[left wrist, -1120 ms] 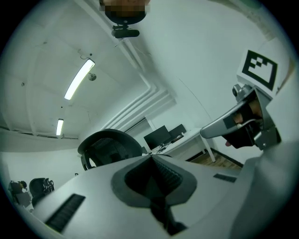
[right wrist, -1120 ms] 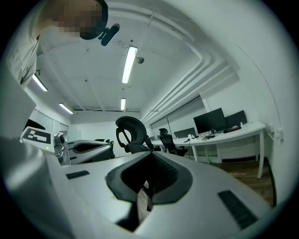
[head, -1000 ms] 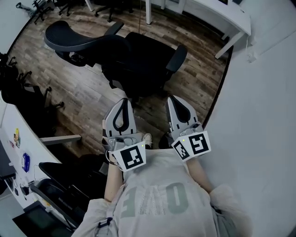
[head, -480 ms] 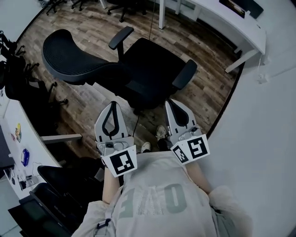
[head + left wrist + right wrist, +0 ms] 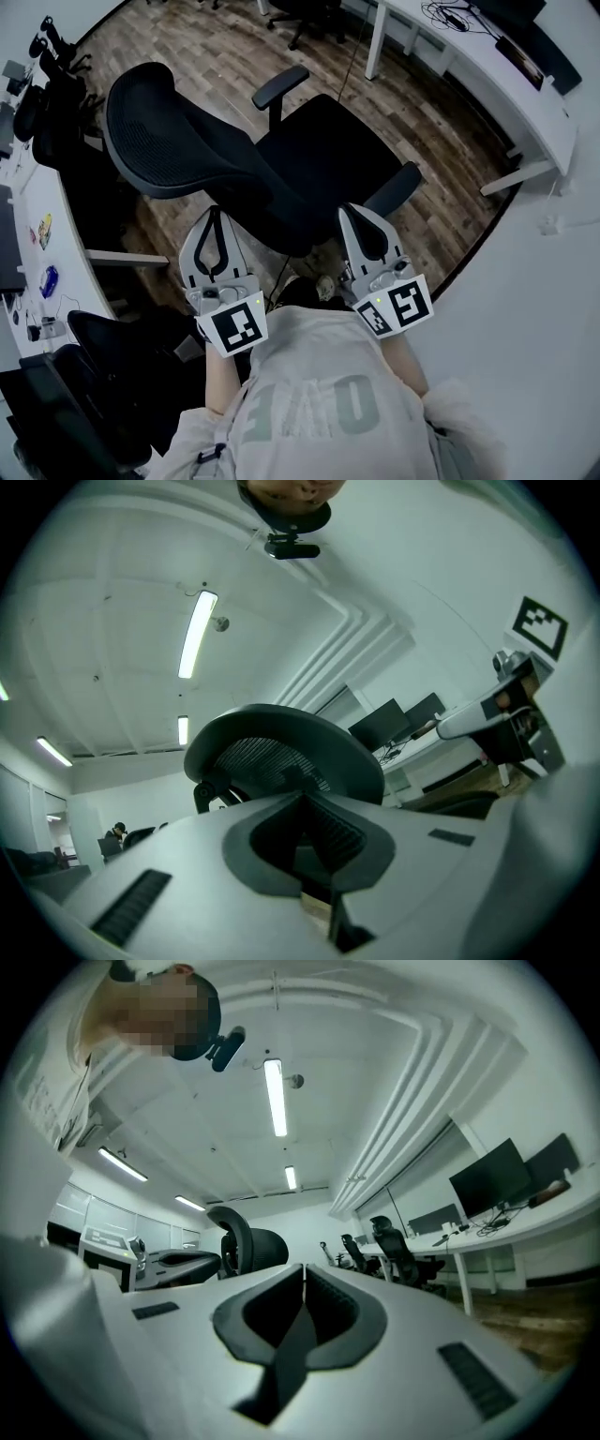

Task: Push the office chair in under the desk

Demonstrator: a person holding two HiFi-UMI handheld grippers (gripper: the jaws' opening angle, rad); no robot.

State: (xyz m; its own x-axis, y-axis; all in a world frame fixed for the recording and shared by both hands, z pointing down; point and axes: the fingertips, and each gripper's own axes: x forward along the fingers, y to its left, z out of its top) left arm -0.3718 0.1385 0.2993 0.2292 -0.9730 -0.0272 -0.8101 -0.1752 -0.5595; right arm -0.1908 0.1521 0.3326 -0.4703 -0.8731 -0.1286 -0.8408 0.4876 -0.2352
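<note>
I hold both tongs up in front of me, side by side and apart, tips pointing away from my body toward the office chair [image 5: 319, 159].

The left tongs [image 5: 214, 217] are fully closed. In the left gripper view the two jaws meet along a thin seam with nothing between them. The chair's mesh backrest [image 5: 281, 752] rises just beyond their tips and fills the middle of that view. From my head camera the tips overlap the lower edge of the backrest, but I cannot tell whether they touch it.

The right tongs [image 5: 356, 214] are closed just as tightly, and the right gripper view shows nothing pinched in them. Seen from above, their tips sit near one armrest [image 5: 394, 187] and the rim of the seat. I cannot tell whether they touch there either.

The chair stands on the wooden floor [image 5: 441, 225] directly ahead of me, with its backrest toward the left of my head view and its seat on the desk side. The desk [image 5: 487, 75] is white and runs along the upper right of that view. The chair is well apart from it, not under it, with floor between them. A second white table [image 5: 28, 253] with small items on it lies along the left edge.
</note>
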